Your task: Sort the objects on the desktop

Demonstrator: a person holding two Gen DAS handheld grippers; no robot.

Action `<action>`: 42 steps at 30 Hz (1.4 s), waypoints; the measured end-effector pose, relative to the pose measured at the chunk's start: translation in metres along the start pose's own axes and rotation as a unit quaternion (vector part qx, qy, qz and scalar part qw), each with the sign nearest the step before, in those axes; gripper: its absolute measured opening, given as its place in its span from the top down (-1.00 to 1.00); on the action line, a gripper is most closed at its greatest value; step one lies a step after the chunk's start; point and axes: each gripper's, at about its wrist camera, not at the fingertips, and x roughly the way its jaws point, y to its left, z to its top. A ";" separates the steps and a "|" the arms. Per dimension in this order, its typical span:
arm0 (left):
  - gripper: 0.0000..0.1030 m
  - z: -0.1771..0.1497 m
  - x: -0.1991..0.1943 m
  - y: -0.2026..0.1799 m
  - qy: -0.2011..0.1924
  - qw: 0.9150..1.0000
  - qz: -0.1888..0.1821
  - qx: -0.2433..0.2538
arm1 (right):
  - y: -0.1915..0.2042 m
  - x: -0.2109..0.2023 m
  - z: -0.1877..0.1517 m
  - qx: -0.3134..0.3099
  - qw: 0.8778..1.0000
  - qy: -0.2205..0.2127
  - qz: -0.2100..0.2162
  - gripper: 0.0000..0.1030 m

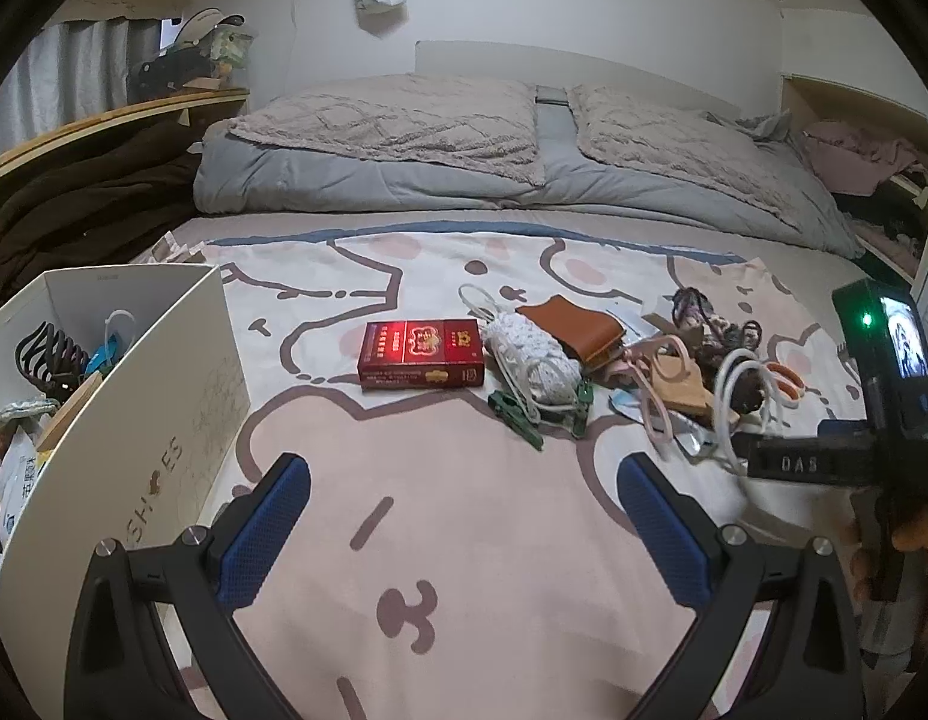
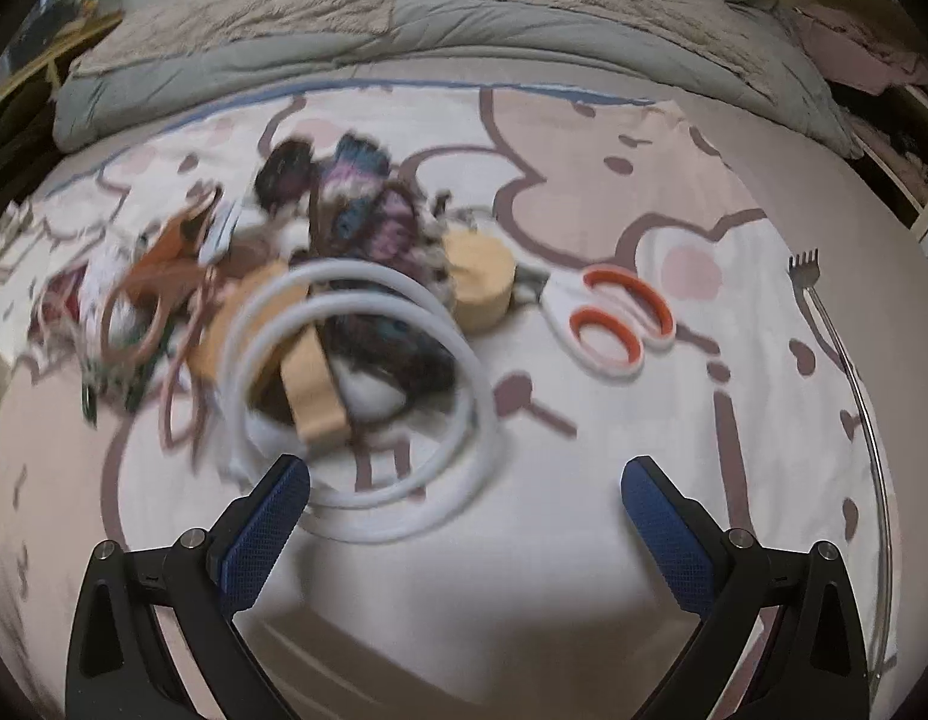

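Left wrist view: left tongs [image 1: 464,498] spread apart, empty, above the bed sheet [image 1: 464,570]. Red box [image 1: 421,354] lies ahead; shoe box [image 1: 122,414] to their left.

Right wrist view: right tongs [image 2: 464,498] spread apart, empty. White cable coil [image 2: 368,396] just ahead-left; scissors [image 2: 614,318] ahead-right.

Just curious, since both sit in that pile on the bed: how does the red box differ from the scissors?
The red box is a solid rectangular pack, dark red with gold print; the scissors are white with orange-lined handle loops. The red box lies at the left of the pile, nearer the white shoebox; the scissors lie at its right edge. The scissors' blades are hidden; the red box shows whole. Both lie flat on the cartoon-print sheet, untouched.
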 end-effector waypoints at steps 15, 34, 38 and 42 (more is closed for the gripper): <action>-1.00 -0.014 -0.008 0.001 0.008 1.000 -0.002 -0.008 | 0.009 -0.007 -0.044 -0.014 1.000 0.006 0.021 -1.00; -1.00 -0.027 -0.016 0.002 0.021 1.000 -0.013 -0.013 | 0.026 -0.040 -0.098 -0.035 0.997 -0.018 0.061 -1.00; -1.00 -0.032 -0.013 -0.002 0.029 0.999 -0.013 -0.008 | 0.034 -0.048 -0.109 -0.054 0.995 -0.027 0.083 -1.00; -0.99 -0.036 -0.012 -0.005 0.035 0.999 -0.012 -0.004 | 0.044 -0.055 -0.118 -0.079 0.991 -0.043 0.101 -1.00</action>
